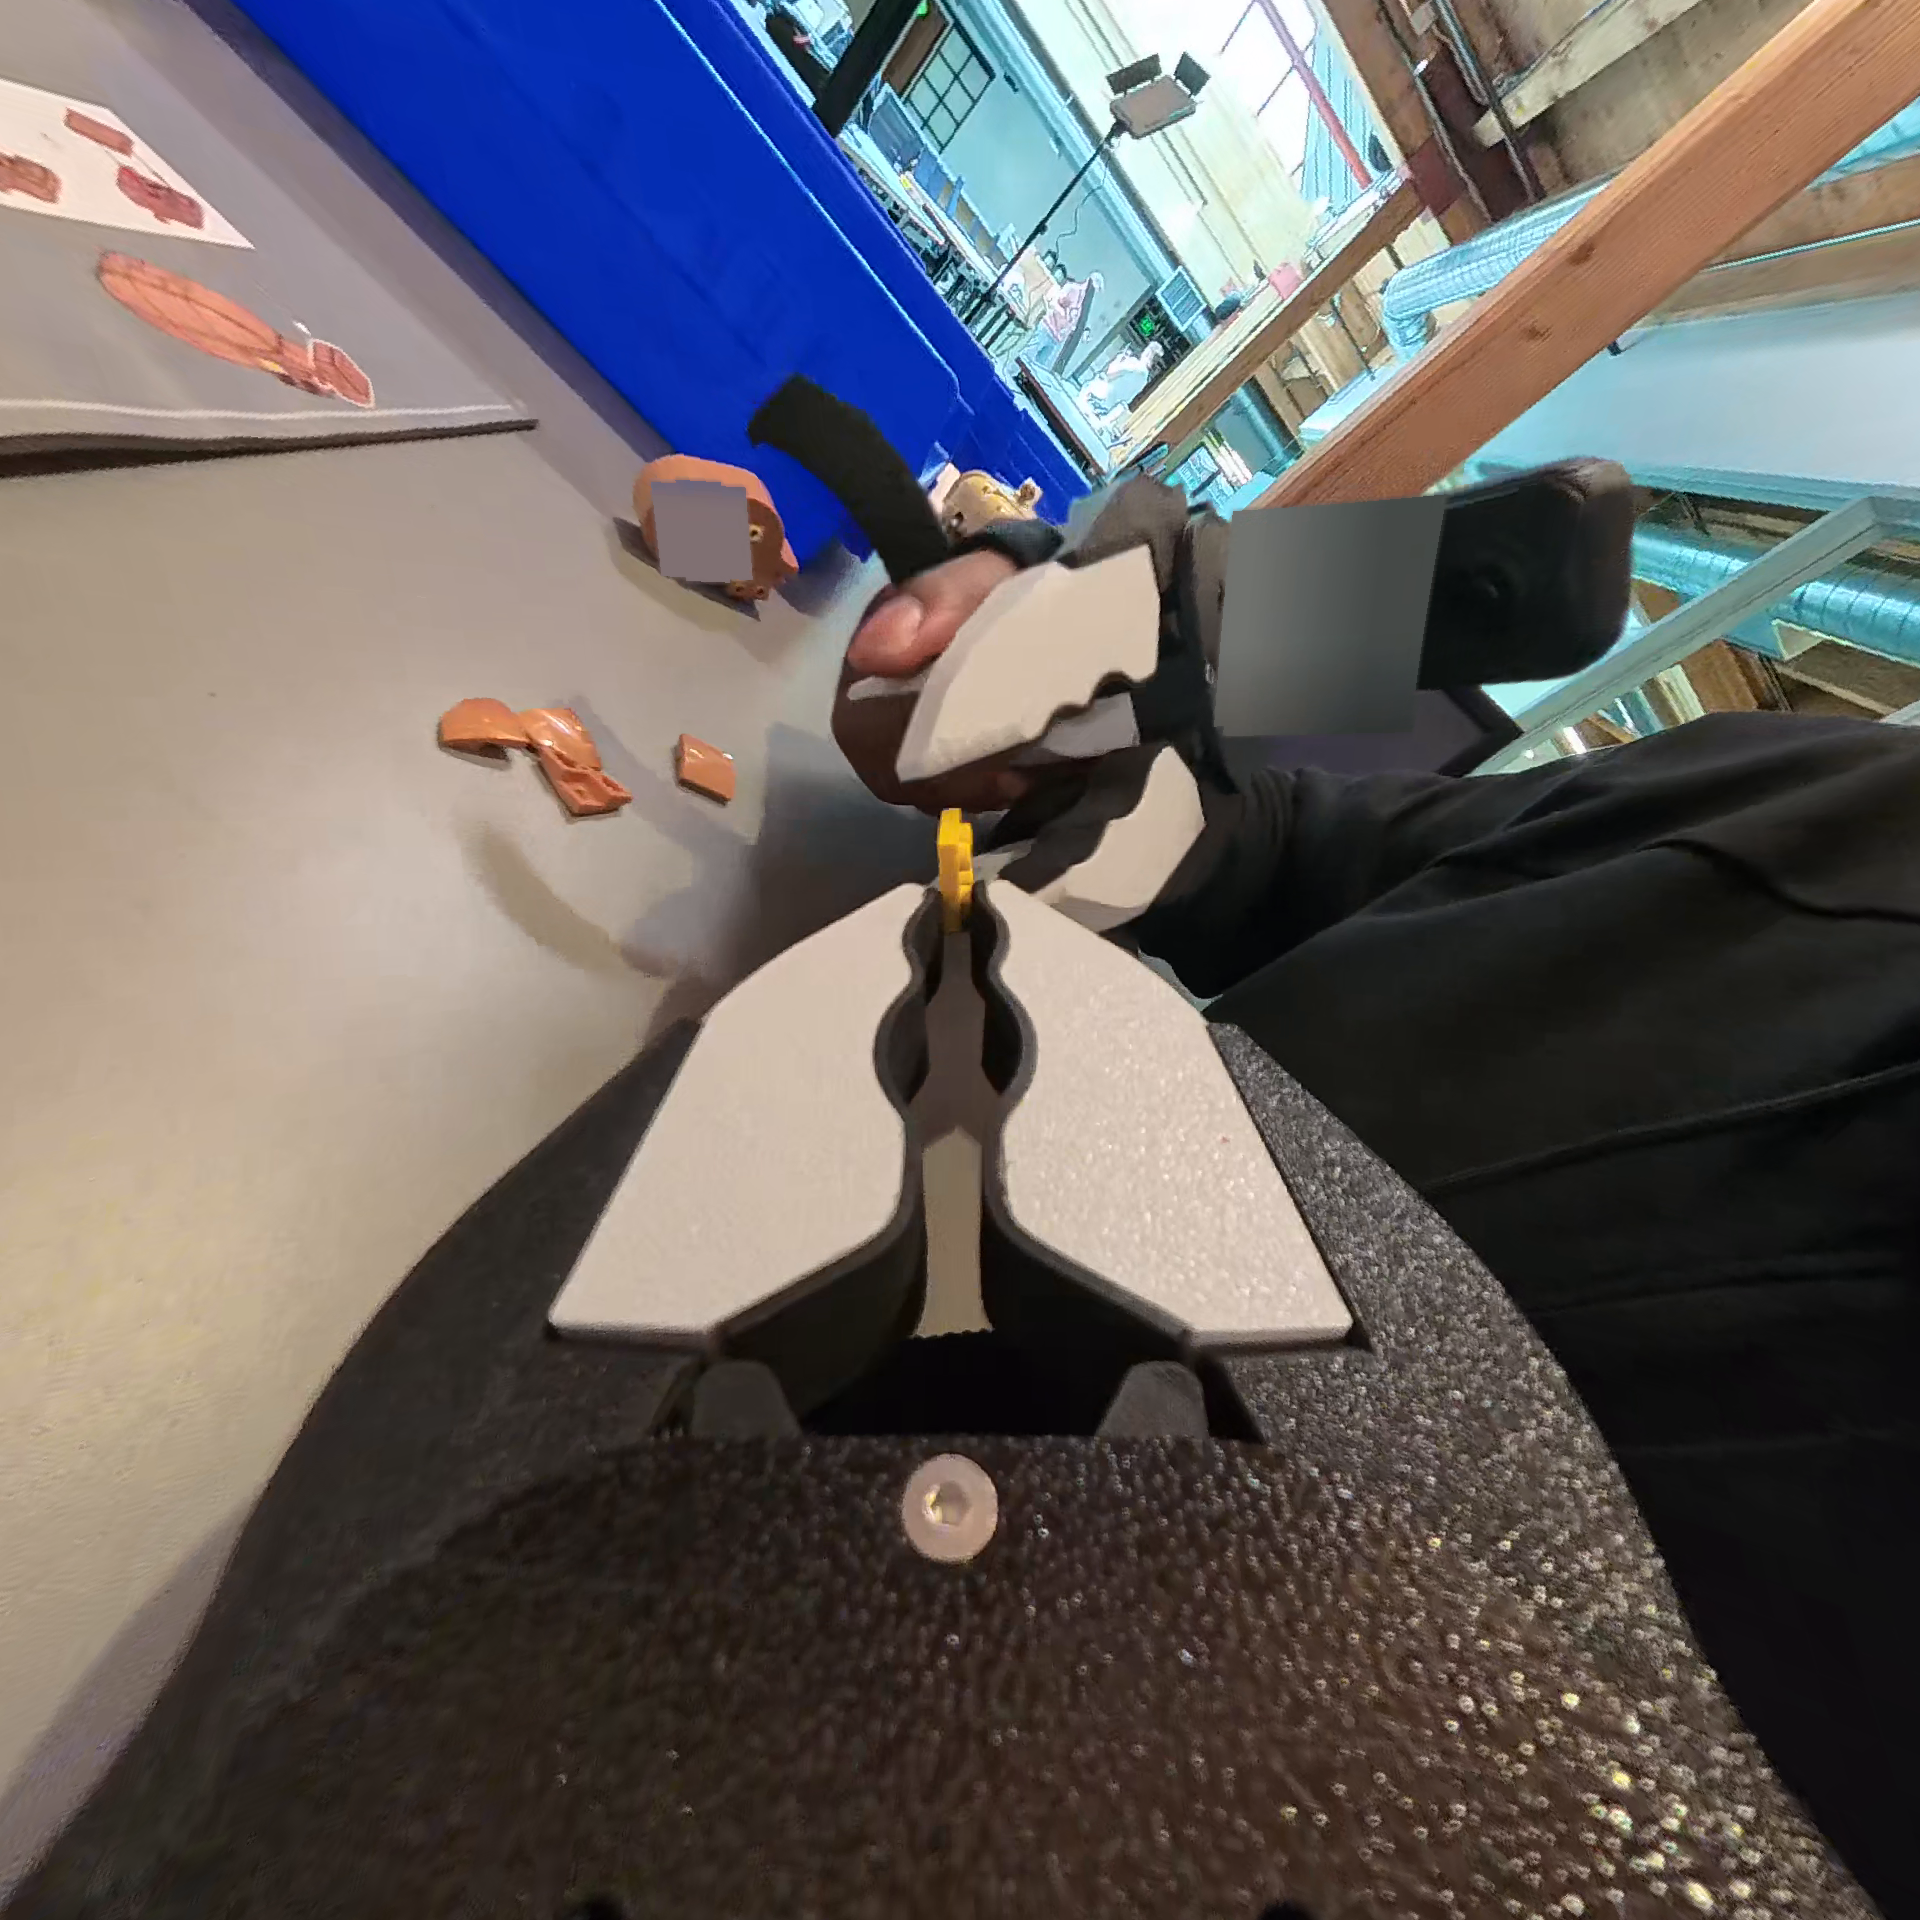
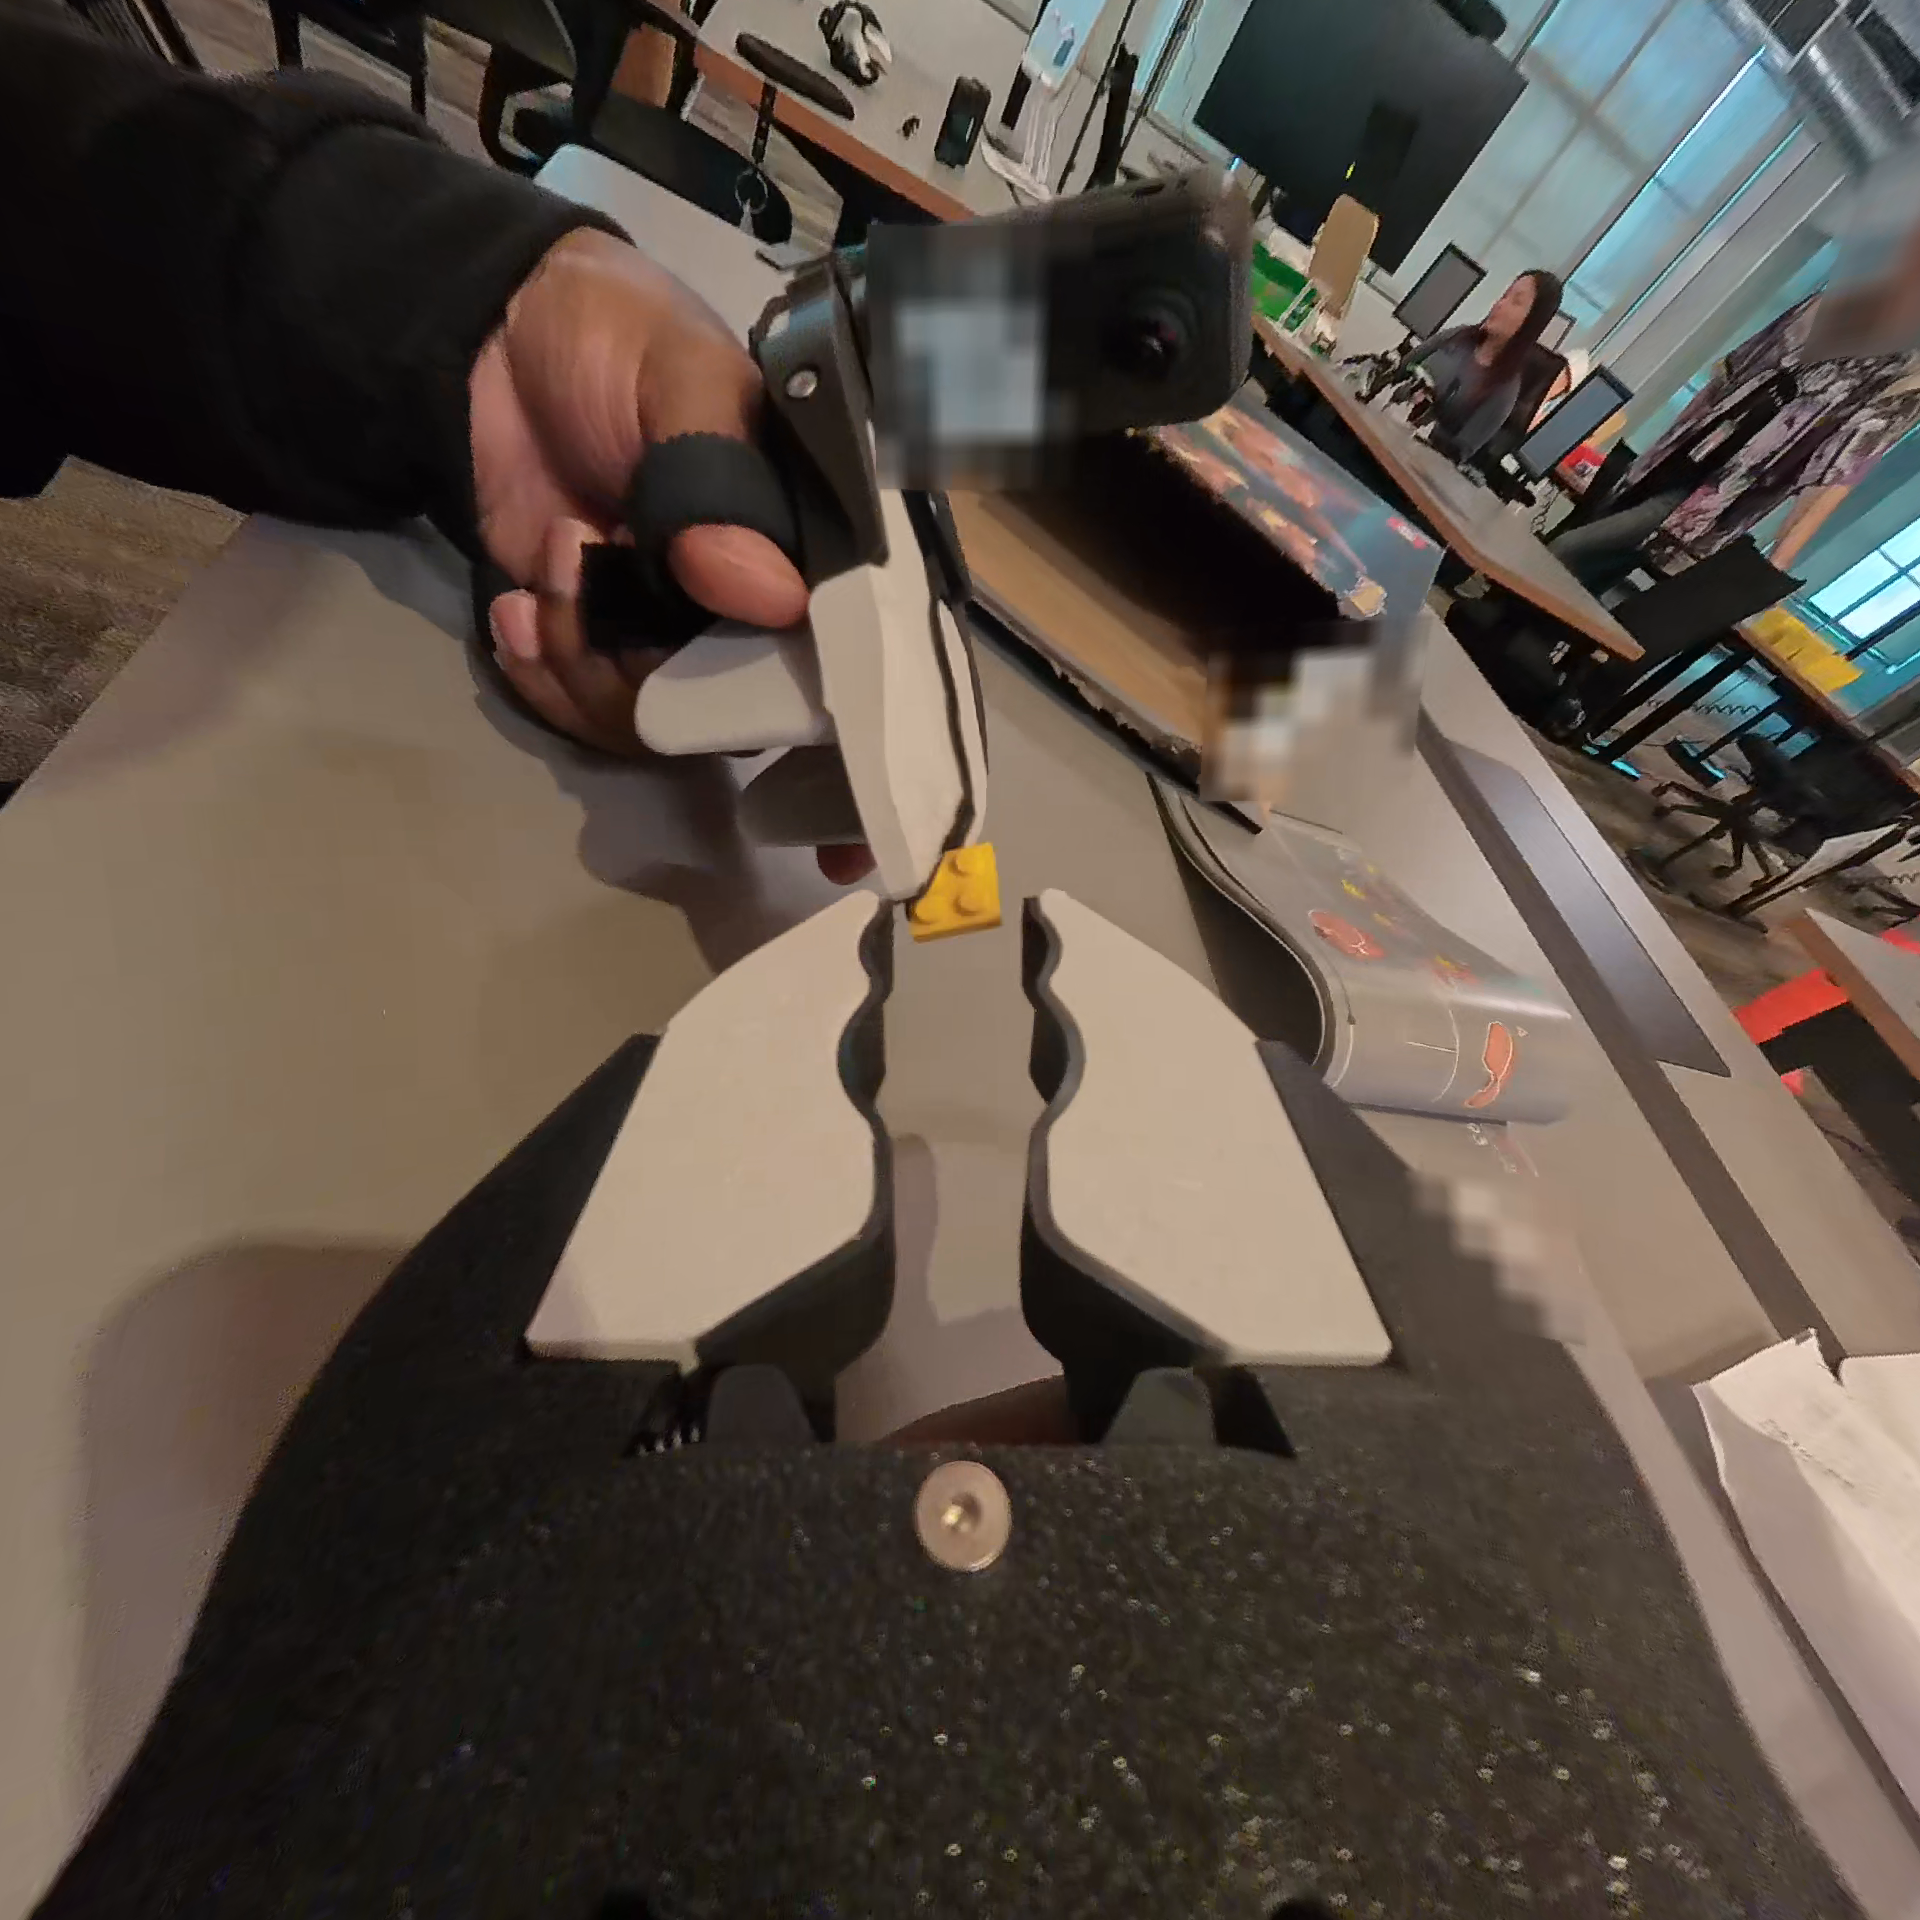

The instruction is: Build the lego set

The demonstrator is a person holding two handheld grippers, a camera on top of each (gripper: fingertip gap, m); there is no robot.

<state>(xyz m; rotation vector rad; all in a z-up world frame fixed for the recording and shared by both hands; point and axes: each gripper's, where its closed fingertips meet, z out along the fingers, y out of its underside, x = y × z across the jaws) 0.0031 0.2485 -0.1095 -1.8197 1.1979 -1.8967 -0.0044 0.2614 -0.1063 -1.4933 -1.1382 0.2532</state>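
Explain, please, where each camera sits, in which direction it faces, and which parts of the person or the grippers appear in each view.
Left wrist view: sits on the left gripper, looking along its fingers over the grey table toward a blue bin; it shows the right gripper and a black sleeve.
Right wrist view: sits on the right gripper, looking across the table at the left gripper, its hand and a booklet.
Shared: the yellow plate, pinched by the left gripper, and each other's gripper.
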